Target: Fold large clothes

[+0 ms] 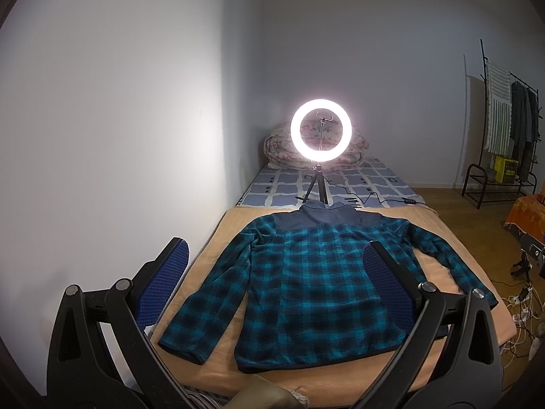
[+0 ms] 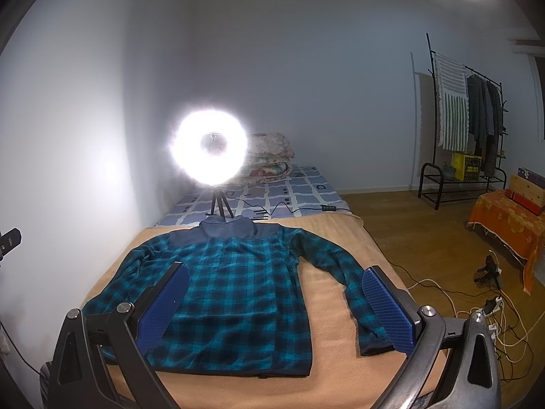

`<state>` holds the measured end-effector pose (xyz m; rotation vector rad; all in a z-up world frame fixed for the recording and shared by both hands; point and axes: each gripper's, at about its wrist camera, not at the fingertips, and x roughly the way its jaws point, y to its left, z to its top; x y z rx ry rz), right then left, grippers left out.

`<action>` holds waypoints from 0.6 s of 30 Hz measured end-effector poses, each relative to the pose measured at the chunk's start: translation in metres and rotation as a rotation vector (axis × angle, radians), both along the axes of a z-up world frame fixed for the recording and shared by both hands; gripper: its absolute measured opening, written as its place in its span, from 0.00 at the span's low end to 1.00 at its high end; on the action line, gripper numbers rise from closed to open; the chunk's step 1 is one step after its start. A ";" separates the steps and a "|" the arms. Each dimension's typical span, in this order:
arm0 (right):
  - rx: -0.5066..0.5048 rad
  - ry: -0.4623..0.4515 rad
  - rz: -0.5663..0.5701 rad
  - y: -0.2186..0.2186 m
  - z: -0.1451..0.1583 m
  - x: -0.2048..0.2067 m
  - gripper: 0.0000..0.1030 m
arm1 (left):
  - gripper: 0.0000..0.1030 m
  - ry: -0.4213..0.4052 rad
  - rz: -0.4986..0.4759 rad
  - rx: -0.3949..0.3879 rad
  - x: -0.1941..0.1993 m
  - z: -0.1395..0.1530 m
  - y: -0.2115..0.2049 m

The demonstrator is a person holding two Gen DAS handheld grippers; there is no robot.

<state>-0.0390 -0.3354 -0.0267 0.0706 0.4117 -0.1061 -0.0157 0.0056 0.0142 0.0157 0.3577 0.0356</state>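
We see the shirt (image 1: 306, 279) lying flat on the blanket (image 1: 439, 235), with the ring light (image 1: 320, 131) behind its collar and the clothes rack (image 1: 504, 129) far right.

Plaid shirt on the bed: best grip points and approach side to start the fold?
Take the plaid shirt by its sleeve cuffs, probably: left gripper on the left cuff, right gripper on the right cuff. Come from the near hem side, low. It lies flat, sleeves angled outward toward you, cuffs nearest; both grippers are open.
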 end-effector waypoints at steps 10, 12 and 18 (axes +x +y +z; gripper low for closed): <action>-0.008 0.006 0.017 0.009 -0.003 0.007 1.00 | 1.00 0.014 0.013 -0.010 0.004 -0.011 0.008; -0.011 0.008 0.020 0.012 -0.004 0.009 1.00 | 1.00 0.017 0.017 -0.008 0.005 -0.013 0.012; -0.013 0.016 0.041 0.024 -0.006 0.018 1.00 | 1.00 0.030 0.044 -0.007 0.010 -0.016 0.024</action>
